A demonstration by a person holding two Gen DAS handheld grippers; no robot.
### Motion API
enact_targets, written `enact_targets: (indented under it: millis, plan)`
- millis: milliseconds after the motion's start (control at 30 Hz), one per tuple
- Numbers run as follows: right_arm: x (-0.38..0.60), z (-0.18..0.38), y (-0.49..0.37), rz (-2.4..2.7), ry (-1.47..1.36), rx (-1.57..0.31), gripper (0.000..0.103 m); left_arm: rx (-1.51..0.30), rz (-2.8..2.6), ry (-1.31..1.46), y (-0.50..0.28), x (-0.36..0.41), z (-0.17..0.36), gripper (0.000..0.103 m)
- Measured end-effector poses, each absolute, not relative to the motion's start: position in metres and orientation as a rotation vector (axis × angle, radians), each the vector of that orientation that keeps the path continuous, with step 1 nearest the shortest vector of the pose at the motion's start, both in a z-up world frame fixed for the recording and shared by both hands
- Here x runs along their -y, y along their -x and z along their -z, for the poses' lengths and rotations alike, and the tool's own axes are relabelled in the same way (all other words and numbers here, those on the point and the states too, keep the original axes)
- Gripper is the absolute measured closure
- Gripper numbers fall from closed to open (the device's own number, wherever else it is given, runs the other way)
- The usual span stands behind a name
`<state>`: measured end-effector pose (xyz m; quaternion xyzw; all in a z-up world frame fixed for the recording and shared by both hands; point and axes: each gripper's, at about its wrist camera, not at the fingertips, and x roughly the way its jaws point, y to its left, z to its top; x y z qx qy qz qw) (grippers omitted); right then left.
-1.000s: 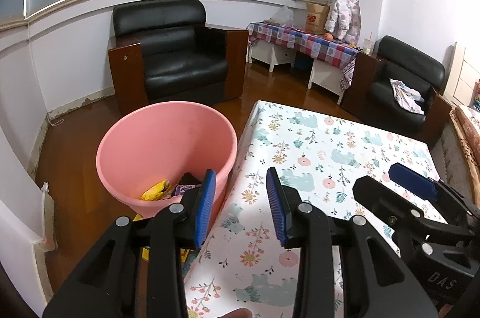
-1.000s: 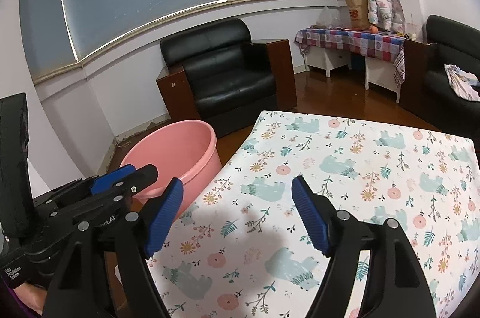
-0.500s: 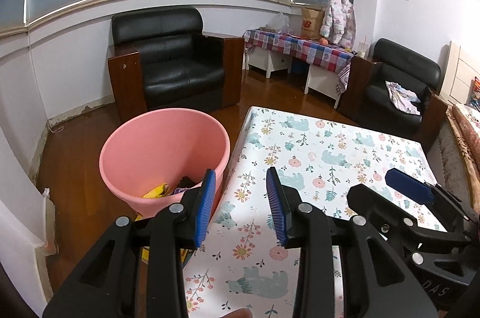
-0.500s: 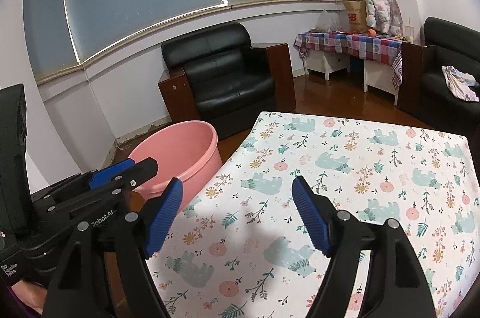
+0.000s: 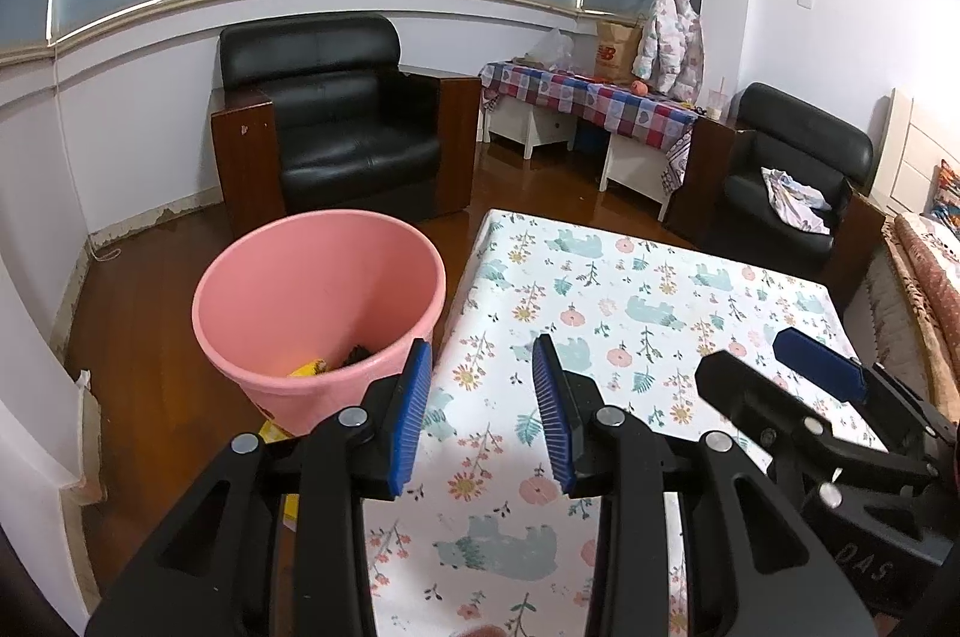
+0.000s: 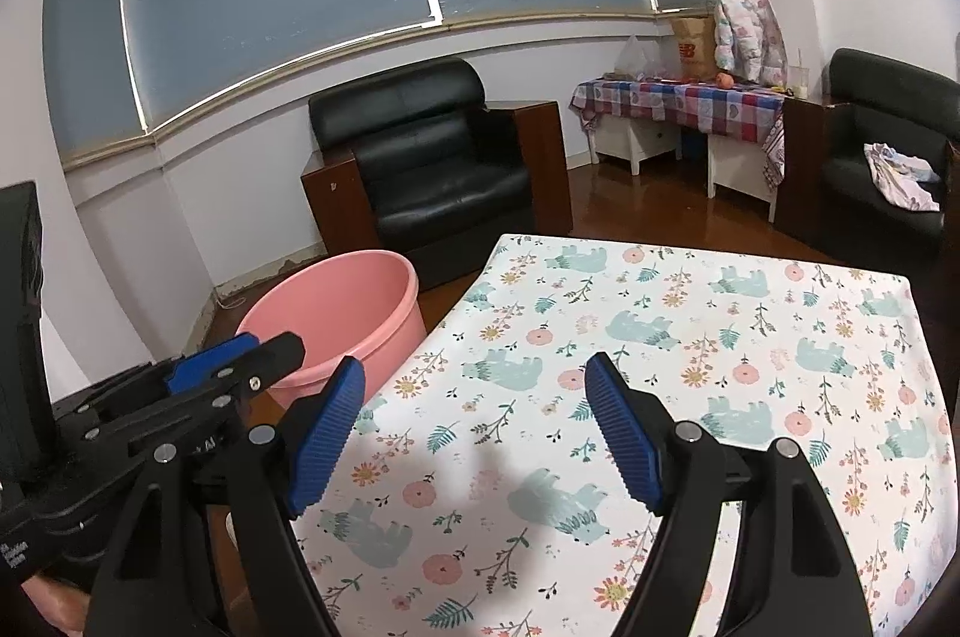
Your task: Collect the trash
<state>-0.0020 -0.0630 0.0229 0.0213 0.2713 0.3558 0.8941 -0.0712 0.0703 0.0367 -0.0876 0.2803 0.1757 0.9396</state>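
Apparently light, crumpled wrappers (image 5: 309, 368) lie in pink bucket (image 5: 288, 277); pinch loose edge. Left gripper (image 5: 483, 412) and right gripper (image 6: 474, 427) both gape, holding nothing.

Round pink plastic bin (image 5: 318, 301): standing left of the floral-clothed table (image 5: 630, 313).
Black leather armchair (image 5: 336, 120): sitting behind the bin.

Both claws — left claw (image 5: 483, 412), right claw (image 6: 474, 433) — have drawn back.

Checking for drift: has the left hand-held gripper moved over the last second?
Yes. The left hand-held gripper has pulled back and up: in its view the pink bucket and the floral table have dropped lower and shrunk.
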Motion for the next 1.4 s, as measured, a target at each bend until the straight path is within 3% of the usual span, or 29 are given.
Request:
enact_targets:
  millis: [1400]
  plan:
    - [0.087,-0.02,0.012,-0.687,-0.057,-0.546,0.029,-0.588,-0.376,0.166,0.09,-0.05,-0.031,0.068]
